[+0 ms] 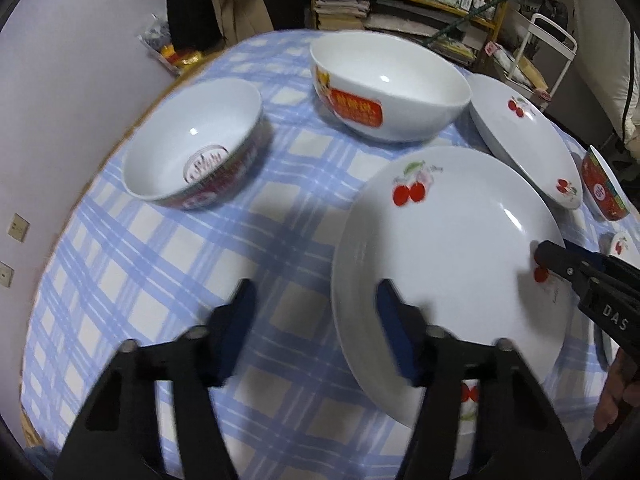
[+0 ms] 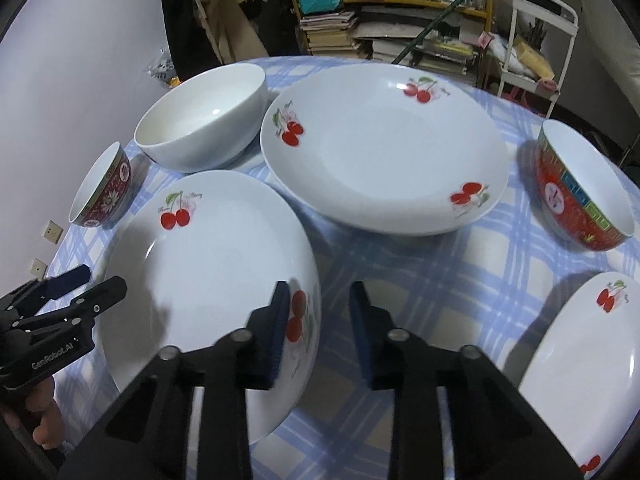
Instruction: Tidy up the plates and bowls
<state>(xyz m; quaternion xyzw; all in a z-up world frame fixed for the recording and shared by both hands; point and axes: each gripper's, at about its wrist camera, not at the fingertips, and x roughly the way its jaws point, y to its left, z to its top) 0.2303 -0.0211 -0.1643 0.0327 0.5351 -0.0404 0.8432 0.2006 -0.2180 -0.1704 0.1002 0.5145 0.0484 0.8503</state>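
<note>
Both sets of jaws stand spread astride opposite rims of a cherry-print plate on the checked table: left gripper, right gripper. Beyond sit a larger plate, white bowl and red bowls.

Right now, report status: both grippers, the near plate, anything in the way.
Left gripper and right gripper open, each straddling opposite rims of the near cherry plate. Plate flat on the checked tablecloth, not gripped. Larger cherry plate close behind; nothing blocking.
</note>
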